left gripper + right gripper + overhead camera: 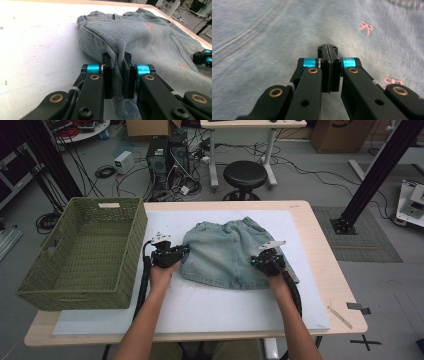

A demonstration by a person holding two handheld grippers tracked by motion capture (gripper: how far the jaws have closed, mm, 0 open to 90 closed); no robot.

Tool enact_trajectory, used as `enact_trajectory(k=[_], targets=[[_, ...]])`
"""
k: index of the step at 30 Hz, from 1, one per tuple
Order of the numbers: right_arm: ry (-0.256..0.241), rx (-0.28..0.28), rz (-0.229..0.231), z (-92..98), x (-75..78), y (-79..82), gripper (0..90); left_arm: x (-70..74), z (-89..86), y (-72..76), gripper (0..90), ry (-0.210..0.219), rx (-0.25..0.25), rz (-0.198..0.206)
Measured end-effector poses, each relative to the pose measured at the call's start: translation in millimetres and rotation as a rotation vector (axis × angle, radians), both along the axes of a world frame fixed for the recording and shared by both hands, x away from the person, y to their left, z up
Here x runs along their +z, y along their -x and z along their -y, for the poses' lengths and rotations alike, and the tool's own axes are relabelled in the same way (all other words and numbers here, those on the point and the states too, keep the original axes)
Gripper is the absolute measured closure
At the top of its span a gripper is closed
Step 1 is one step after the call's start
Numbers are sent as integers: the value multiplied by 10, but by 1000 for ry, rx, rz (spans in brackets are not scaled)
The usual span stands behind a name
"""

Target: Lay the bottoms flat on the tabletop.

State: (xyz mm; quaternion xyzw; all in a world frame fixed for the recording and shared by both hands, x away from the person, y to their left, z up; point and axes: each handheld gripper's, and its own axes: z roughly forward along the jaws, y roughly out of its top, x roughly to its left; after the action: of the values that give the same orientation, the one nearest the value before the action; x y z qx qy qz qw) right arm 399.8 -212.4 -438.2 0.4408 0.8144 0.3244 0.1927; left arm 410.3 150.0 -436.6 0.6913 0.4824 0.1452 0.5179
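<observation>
Now the left tool [117,75] clamps a denim shorts [227,251] fold at nine o'clock; right tool [329,72] pressed together at three. Lift evenly, both sides.

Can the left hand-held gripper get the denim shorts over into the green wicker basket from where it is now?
Probably yes. The left hand-held gripper is shut on a fold of the light blue denim shorts, and the open-topped green wicker basket sits just beyond it with nothing between.
</observation>
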Motion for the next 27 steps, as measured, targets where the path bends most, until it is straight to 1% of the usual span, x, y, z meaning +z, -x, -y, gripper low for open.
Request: enact_trajectory(k=[1,2,3,4,6,7,9,10,11,12,13,14,15,16,17,18,19,21,22,24,26,27], targets=[[-21,-5,0,19,7,-8,754,-3,2,1,817,-3,-3,-3],[-57,-14,-5,29,16,-14,602,-3,7,6,816,-4,-6,-5],[-91,-14,-15,42,26,-27,556,-4,6,7,815,-4,-9,-5],[-102,8,-22,24,29,-27,532,-4,6,8,815,-5,-10,-5],[-101,60,-32,-73,24,-17,494,-4,9,9,815,-7,-12,-1],[-89,80,-28,-143,28,-10,489,-4,10,10,815,-10,-13,-1],[-56,114,-22,-282,28,-9,490,0,8,13,816,-13,-13,-1],[-2,121,-33,-388,-4,-43,529,3,9,16,817,-15,-14,1],[-2,121,-33,-388,-4,-43,529,7,8,20,817,-18,-15,1],[7,124,-43,-416,-21,-60,562,9,8,22,818,-15,-16,1],[-4,133,-46,-427,-27,-73,641,11,8,24,818,-15,-17,3],[-7,151,-48,-438,-21,-78,749,11,7,25,817,-8,-19,3],[5,165,-40,-458,-19,-71,853,12,2,27,817,-2,-22,2],[39,183,-19,-488,-11,-57,887,15,-3,28,817,4,-20,2],[82,200,-26,-521,45,-75,895,18,-10,29,816,8,-19,0],[82,200,-26,-521,45,-75,895,20,-14,27,816,9,-13,2],[74,188,-12,-509,84,-95,895,20,-18,25,816,8,-5,5],[44,132,36,-457,162,-146,895,4,-19,13,800,14,6,0],[37,96,63,-432,185,-175,894,-8,-17,2,750,11,4,-10],[50,46,91,-398,194,-259,893,-33,-20,-8,559,15,-8,-53],[57,-6,125,-375,193,-340,892,-30,-23,19,512,5,-16,-55],[61,-27,136,-365,191,-384,892,-20,-27,37,483,11,-28,-52]])
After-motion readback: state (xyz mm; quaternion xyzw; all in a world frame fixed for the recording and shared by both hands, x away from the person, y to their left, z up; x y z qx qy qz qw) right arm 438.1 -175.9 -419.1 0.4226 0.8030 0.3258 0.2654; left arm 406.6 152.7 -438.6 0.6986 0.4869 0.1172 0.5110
